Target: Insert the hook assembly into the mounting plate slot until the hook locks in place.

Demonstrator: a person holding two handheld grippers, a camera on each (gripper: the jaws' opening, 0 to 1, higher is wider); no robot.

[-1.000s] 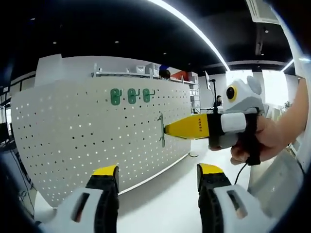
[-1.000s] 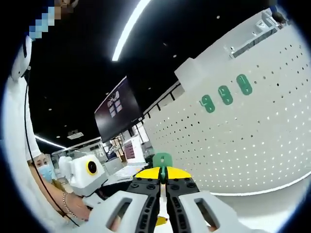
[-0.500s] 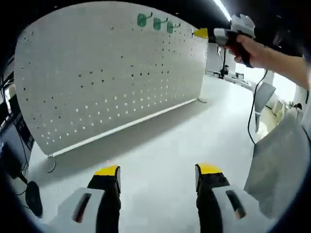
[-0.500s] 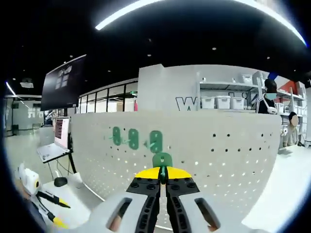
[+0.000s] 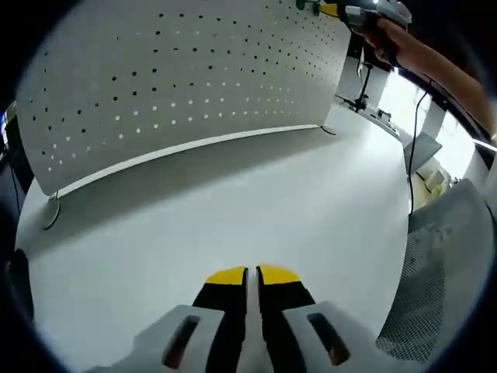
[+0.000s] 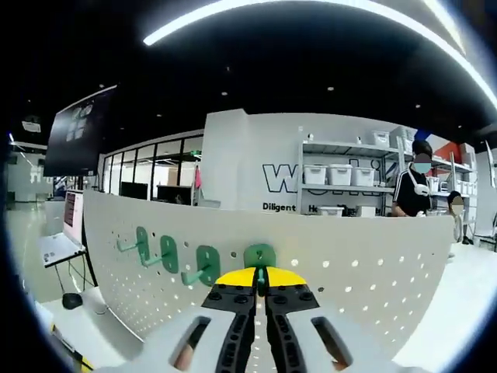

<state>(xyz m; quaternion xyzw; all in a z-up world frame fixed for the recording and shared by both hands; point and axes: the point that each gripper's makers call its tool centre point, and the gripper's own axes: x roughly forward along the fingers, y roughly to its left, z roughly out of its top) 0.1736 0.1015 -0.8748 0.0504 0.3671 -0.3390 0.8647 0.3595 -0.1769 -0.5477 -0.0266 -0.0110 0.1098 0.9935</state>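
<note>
In the right gripper view, my right gripper is shut on a green hook assembly. The hook is held up at the top strip of the white pegboard, just right of three green hooks mounted in a row. I cannot tell whether it touches the board. In the left gripper view, my left gripper is shut with nothing in it, low over the white table. The pegboard stands beyond it. A hand holds the right gripper at the board's top right corner.
A grey mesh chair stands right of the table. Behind the pegboard are shelves with white bins and a standing person. A dark monitor and a laptop sit at the left.
My left gripper has shut and its view has tipped down toward the table. The right gripper has carried the green hook closer to the board's top, beside the three mounted hooks.
</note>
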